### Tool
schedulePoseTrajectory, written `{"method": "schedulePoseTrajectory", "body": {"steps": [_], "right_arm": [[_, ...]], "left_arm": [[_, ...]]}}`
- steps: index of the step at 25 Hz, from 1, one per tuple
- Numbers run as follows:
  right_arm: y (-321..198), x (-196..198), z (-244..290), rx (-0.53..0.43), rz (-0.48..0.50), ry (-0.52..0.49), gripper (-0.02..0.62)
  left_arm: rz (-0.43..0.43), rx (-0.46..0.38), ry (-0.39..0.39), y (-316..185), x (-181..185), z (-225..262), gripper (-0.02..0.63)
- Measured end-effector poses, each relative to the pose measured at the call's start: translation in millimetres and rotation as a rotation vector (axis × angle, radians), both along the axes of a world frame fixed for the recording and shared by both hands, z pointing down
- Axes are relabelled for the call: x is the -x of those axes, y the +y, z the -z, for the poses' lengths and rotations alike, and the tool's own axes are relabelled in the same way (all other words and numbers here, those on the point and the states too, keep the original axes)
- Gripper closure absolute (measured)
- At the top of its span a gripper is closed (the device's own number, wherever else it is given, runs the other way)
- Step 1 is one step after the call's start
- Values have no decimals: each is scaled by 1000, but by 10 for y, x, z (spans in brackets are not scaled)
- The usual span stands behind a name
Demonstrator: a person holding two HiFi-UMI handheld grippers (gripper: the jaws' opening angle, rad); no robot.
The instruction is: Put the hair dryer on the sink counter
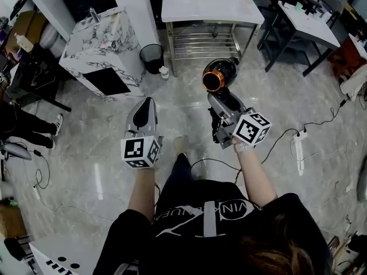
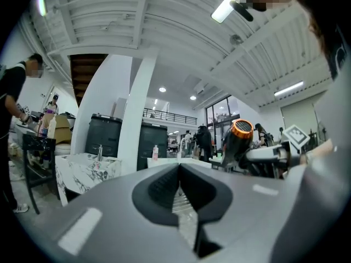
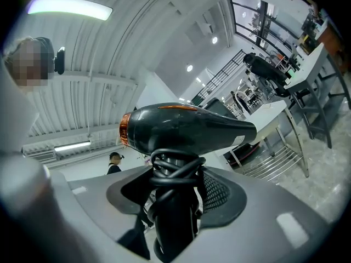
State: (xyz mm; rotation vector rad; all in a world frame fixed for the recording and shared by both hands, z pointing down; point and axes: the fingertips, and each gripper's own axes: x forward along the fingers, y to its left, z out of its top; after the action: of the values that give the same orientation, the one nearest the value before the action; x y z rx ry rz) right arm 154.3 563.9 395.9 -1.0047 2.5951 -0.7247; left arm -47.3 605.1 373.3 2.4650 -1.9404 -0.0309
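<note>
Right gripper [image 1: 219,98] [image 3: 175,182] is clenched on the hair dryer [image 1: 216,75] [image 3: 186,127]. Its jaws grip the black handle, which has the cord wound round it. The dryer body sits just above the jaws, lying crosswise. In the right gripper view the orange ring end is at the left and the nozzle at the right. In the head view the dryer is at frame centre, held over the floor [image 1: 189,99], orange ring facing up toward the camera.

Left gripper [image 1: 148,103] [image 2: 179,171] is just left of it, jaws together with nothing between them. In the left gripper view the dryer [image 2: 237,141] shows at right of centre.

The sink counter [image 1: 100,44] [image 2: 82,169], with marble pattern and a faucet [image 1: 93,14] on top, is at the upper left of the head view, well apart from the dryer. A black waste bin [image 1: 151,57] stands just right of it, with a small white bottle [image 1: 164,72] beside the bin.

A white table [image 1: 209,4] with a wire shelf [image 1: 206,42] under it is at top centre, beyond the dryer. A second white surface [image 1: 309,17] is at the upper right. A power strip [image 1: 298,148] and cables lie on the floor at right. A person's legs [image 1: 34,132] are at the left edge.
</note>
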Motion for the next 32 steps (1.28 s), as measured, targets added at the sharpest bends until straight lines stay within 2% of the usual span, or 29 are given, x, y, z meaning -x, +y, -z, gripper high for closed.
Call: {"method": "schedulePoseTrajectory", "body": {"steps": [7, 18, 23, 32], "right_arm": [[-1060, 216, 7, 16, -16, 11, 336], [-2376, 591, 2, 33, -76, 17, 336], [-2743, 784, 43, 17, -92, 17, 336], [-3111, 975, 36, 20, -77, 37, 336]], "left_arm": [[-34, 51, 5, -1187, 225, -25, 606], [-104, 29, -5, -2700, 581, 134, 606], [-108, 22, 17, -3119, 805, 126, 606], [-84, 36, 40, -3392, 1036, 35, 606]]}}
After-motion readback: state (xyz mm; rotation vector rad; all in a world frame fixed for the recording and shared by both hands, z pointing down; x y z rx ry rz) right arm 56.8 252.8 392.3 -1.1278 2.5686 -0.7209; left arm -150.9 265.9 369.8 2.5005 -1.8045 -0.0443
